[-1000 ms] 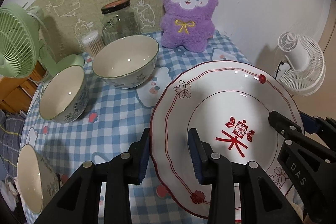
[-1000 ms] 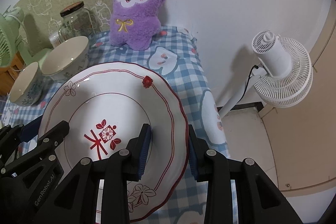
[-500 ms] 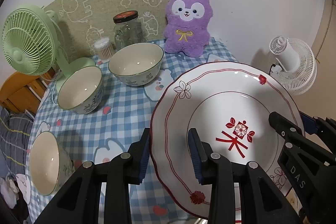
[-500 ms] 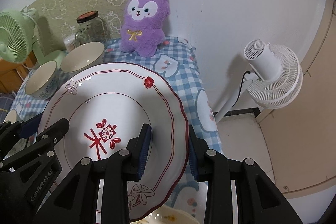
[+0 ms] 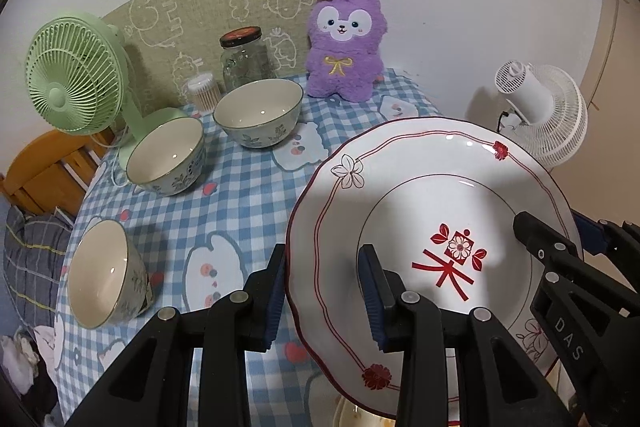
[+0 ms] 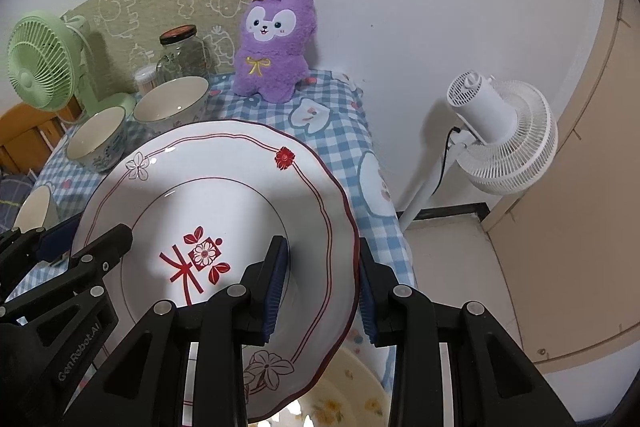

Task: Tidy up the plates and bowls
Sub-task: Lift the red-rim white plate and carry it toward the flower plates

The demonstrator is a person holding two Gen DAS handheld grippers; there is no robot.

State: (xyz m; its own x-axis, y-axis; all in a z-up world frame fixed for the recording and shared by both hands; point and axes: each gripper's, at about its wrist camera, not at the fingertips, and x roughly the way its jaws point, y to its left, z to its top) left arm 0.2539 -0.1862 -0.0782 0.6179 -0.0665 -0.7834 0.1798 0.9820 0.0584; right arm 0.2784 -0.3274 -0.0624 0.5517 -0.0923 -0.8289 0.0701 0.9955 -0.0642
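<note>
Plate (image 5: 432,211) held up over the bench (image 5: 224,203), one gripper on each side

Left gripper (image 5: 322,291) is clamped on the plate's left rim and right gripper (image 6: 322,287) on its right rim, so the white plate with red trim hangs tilted above the checked cloth, off the near right part of the bench. Beyond the plate's left edge sit three bowls: big bowl (image 5: 258,117) farthest back, middle bowl (image 5: 166,155) beside it, small bowl (image 5: 106,273) tipped on its side nearest. Purple plush (image 5: 344,47), glass jar (image 5: 244,61) and green fan (image 5: 76,75) stand further behind the plate by the wall. White fan (image 6: 500,135) stands right of the plate, off the bench.
</note>
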